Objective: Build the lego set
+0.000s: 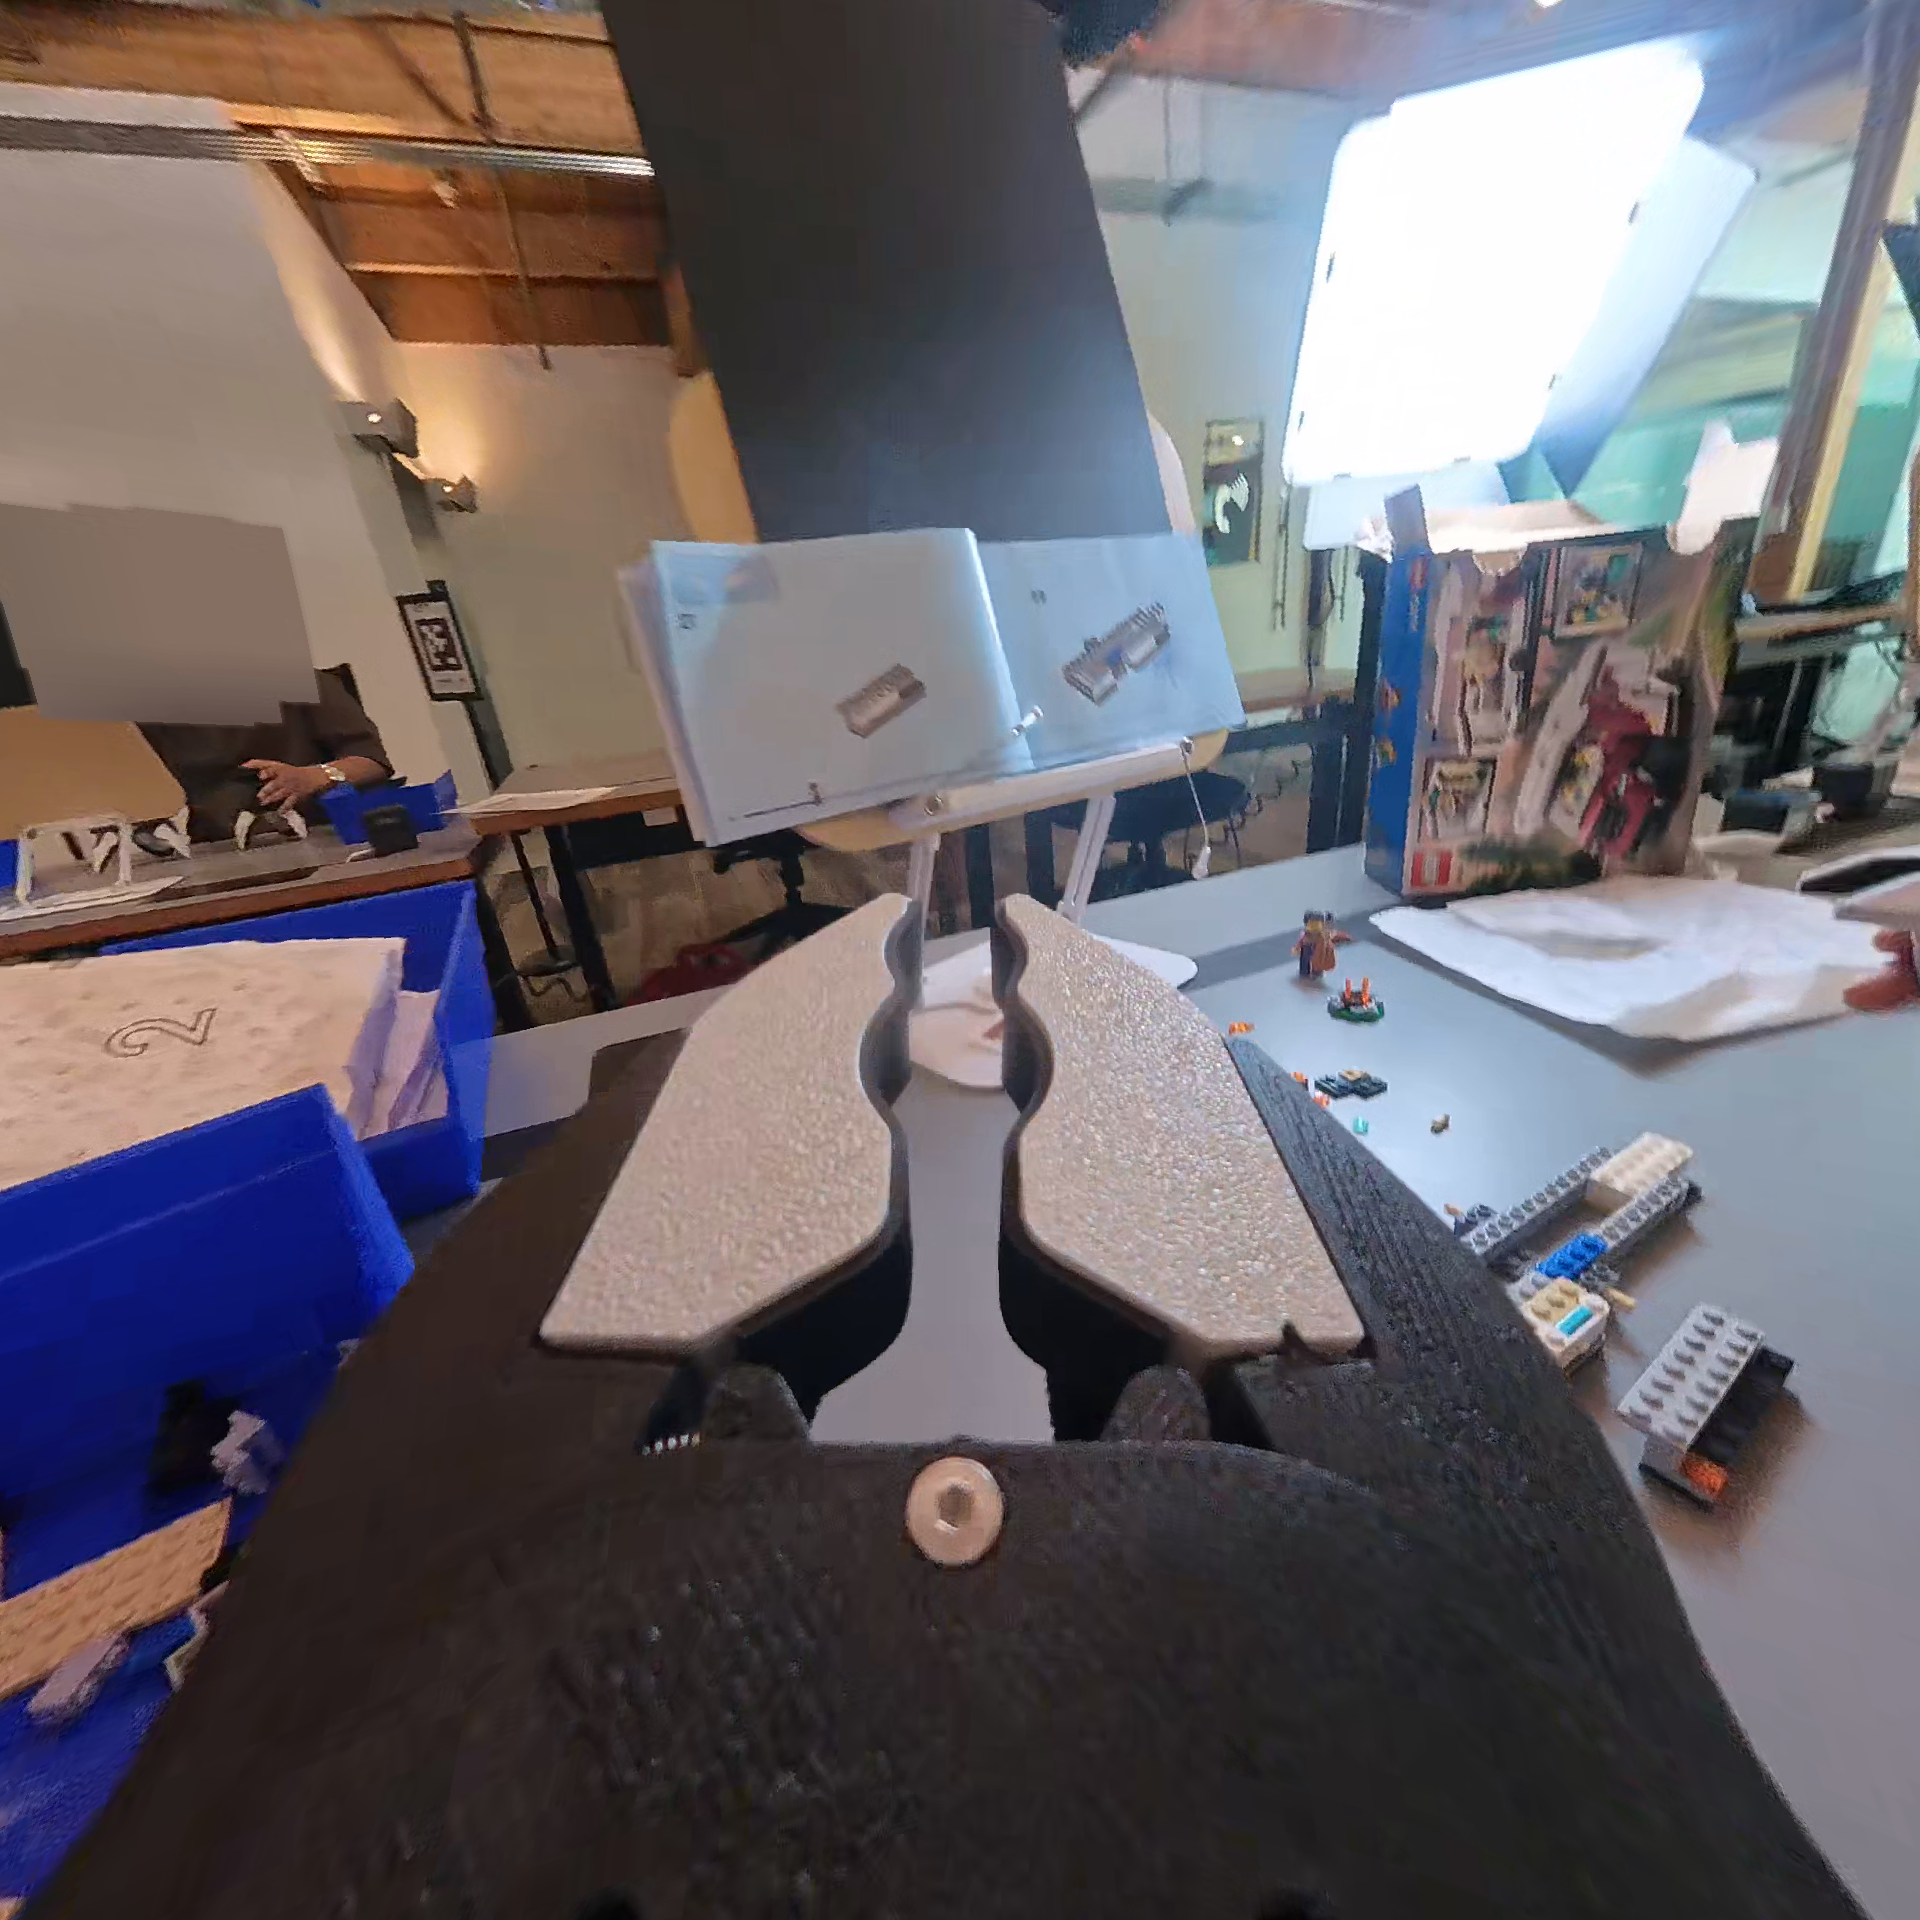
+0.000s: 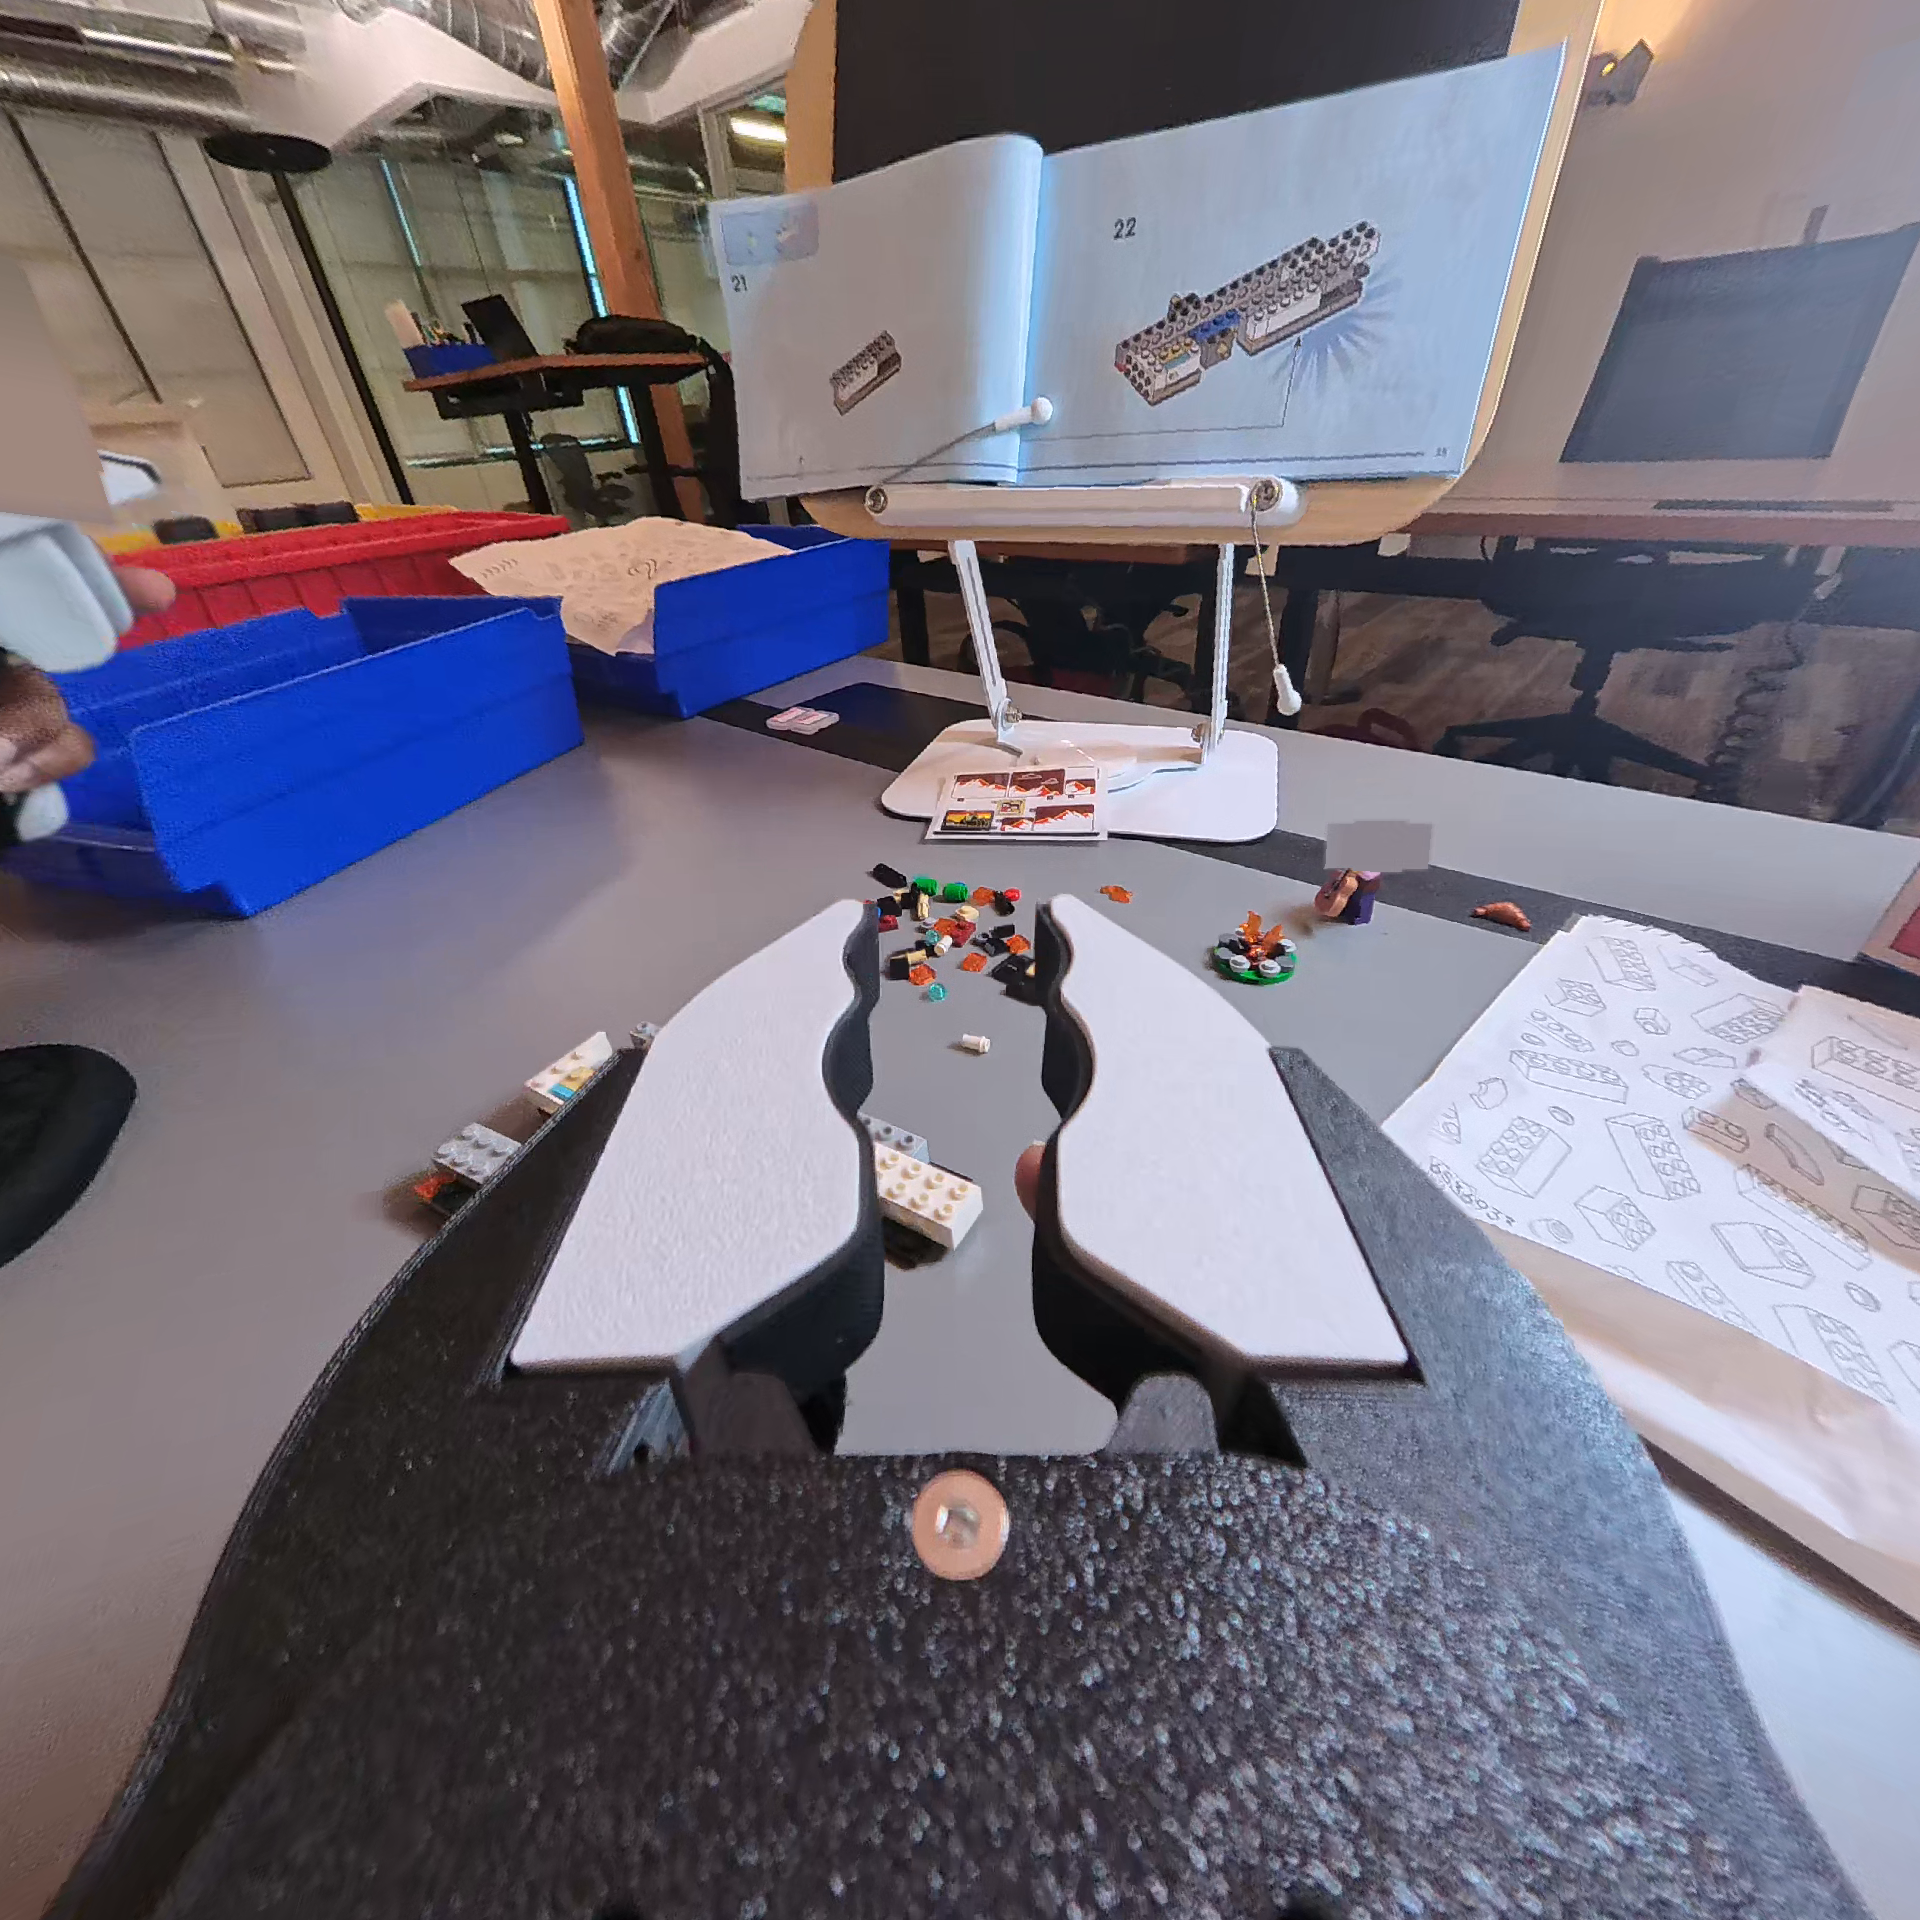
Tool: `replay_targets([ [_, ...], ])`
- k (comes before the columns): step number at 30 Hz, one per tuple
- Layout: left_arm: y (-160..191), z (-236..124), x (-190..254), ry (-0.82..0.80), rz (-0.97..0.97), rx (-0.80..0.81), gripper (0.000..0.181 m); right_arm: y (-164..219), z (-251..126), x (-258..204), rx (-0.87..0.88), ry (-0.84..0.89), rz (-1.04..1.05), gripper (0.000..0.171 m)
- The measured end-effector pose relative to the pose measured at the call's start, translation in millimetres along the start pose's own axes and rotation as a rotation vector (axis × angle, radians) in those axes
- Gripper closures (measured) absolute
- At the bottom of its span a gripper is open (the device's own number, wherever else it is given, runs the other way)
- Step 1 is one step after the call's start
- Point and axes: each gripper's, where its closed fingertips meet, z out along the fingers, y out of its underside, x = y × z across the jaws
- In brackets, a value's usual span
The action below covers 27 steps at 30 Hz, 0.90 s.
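Grippers, left gripper point(image 1: 951, 920) and right gripper point(image 2: 954, 914), both narrowly parted and empty as we check the instruction booklet point(image 2: 1132, 312); long grey assembly point(image 1: 1584, 1210) lies before it, awaiting the small grey block point(image 1: 1709, 1387).

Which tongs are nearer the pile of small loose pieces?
Right. The right tongs hover just before the pile; the left tongs sit off beside the blue bins.

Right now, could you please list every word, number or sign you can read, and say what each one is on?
I will not quote writing; these bear it.
Instruction booklet: marks above each page's drawing.
White bag in the blue bin: one large mark.
Set box: blurred print.
Sticker sheet: too small.
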Motion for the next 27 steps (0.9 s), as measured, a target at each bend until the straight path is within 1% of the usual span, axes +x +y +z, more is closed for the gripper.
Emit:
replay_targets([
  [2, -5.8, -11.4, -12.9, -0.053, -0.029, 0.026, 0.169, -1.5, -0.7, -2.3, 0.005, 0.007, -0.015, 0.143],
  [4, -10.6, -14.3, -24.4, -0.102, -0.013, 0.026, 0.168, -2.5, -1.2, -5.2, 0.013, 0.01, -0.012, 0.143],
  [6, -22.9, -10.1, -31.2, -0.128, -0.012, 0.038, 0.165, -2.0, -0.8, -8.1, 0.015, 0.011, -0.008, 0.143],
  [8, -35.3, 2.3, -36.4, -0.148, 0.0, 0.043, 0.161, -0.5, -0.1, -9.6, 0.014, 0.02, -0.016, 0.143],
  [11, -51.4, 39.5, -39.0, -0.132, 0.011, 0.016, 0.152, 4.9, 2.0, -11.8, -0.002, 0.019, -0.057, 0.143],
  [14, -61.9, 94.3, -43.5, -0.099, -0.002, -0.021, 0.151, 13.1, 5.0, -14.5, -0.035, -0.003, -0.108, 0.147],
  [16, -61.4, 135.3, -46.2, -0.071, -0.038, -0.057, 0.151, 15.7, 7.4, -14.7, -0.046, -0.008, -0.125, 0.148],
  [20, -44.6, 207.0, -66.7, -0.131, -0.028, -0.122, 0.158, 15.2, 10.1, -21.6, -0.05, -0.032, -0.157, 0.148],
  [21, -37.1, 220.4, -73.1, -0.156, -0.016, -0.143, 0.162, 15.7, 9.5, -23.5, -0.053, -0.034, -0.173, 0.148],
  [23, -21.6, 240.1, -84.7, -0.204, -0.026, -0.179, 0.166, 15.1, 8.2, -27.7, -0.054, -0.044, -0.198, 0.148],
  [26, -5.8, 254.9, -93.6, -0.245, -0.035, -0.207, 0.181, 11.2, 7.4, -34.7, -0.046, -0.075, -0.209, 0.149],
  [27, -3.6, 256.8, -97.2, -0.269, -0.023, -0.21, 0.181, 9.5, 7.4, -36.8, -0.04, -0.085, -0.209, 0.149],
])
